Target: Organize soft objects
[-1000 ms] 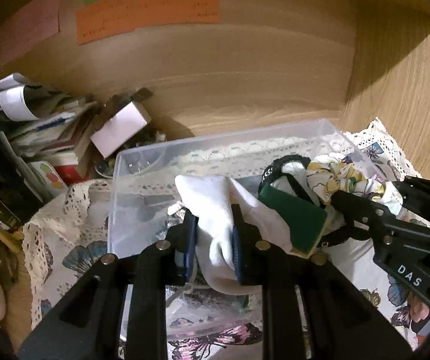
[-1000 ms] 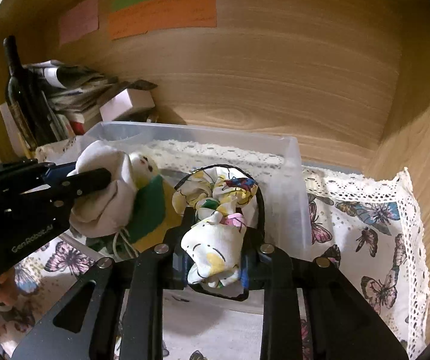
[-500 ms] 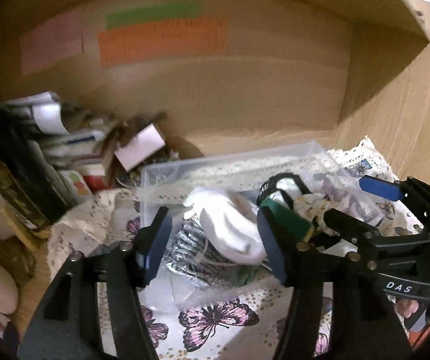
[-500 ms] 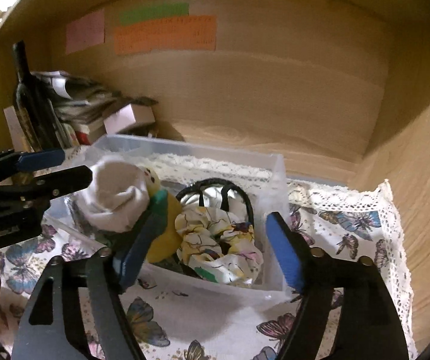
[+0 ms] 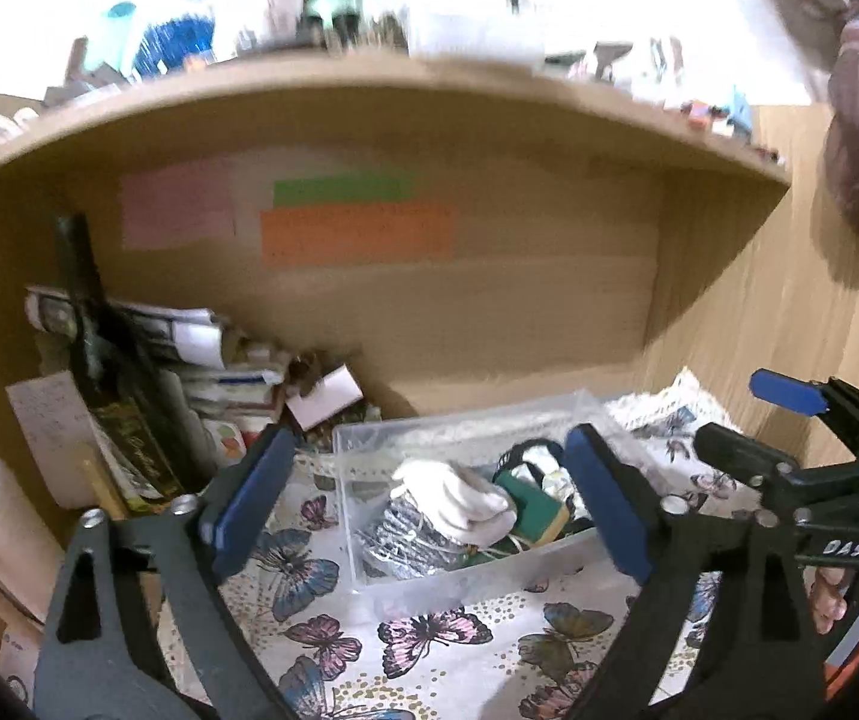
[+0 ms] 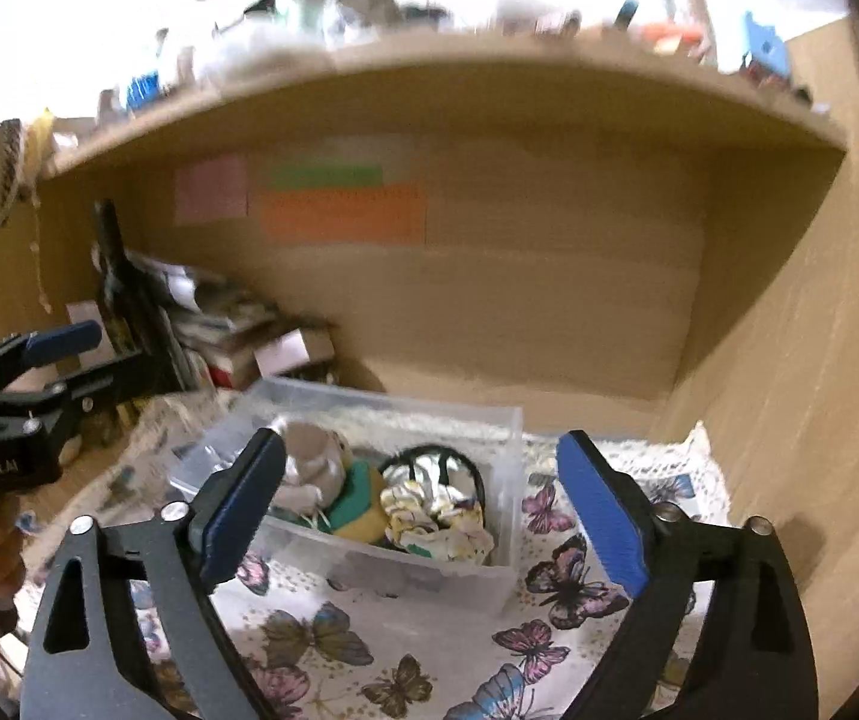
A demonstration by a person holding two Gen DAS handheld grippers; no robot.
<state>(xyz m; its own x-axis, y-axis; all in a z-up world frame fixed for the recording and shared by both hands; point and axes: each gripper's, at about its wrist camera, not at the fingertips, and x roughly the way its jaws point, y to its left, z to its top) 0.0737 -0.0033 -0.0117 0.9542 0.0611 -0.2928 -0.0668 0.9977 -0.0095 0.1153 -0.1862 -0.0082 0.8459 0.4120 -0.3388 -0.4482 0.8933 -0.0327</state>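
Note:
A clear plastic bin [image 5: 363, 444] [image 6: 507, 480] stands on a butterfly-print cloth. Inside lie a white cloth bundle [image 5: 459, 501] [image 6: 309, 468], a green and yellow soft piece [image 5: 534, 504] [image 6: 357, 507], a floral fabric piece [image 6: 438, 519] with a black band, and a silvery item [image 5: 399, 534]. My left gripper [image 5: 428, 443] hovers back from the bin, its jaws opening wide with nothing pressed between them. My right gripper [image 6: 420, 444] does the same on the bin's right side, jaws opening and holding nothing. Each gripper also shows at the other view's edge.
The bin sits in a wooden alcove under a shelf [image 6: 429, 96], with a side wall [image 6: 789, 390] close on the right. A dark bottle [image 5: 105, 396], stacked papers and books [image 5: 213, 372] and a small white box [image 5: 324, 402] crowd the back left. The butterfly cloth [image 6: 429, 630] spreads in front.
Both grippers went from shut to wide open, letting go of the white cloth and the floral fabric, which now lie in the bin. Both drew back and upward from the bin.

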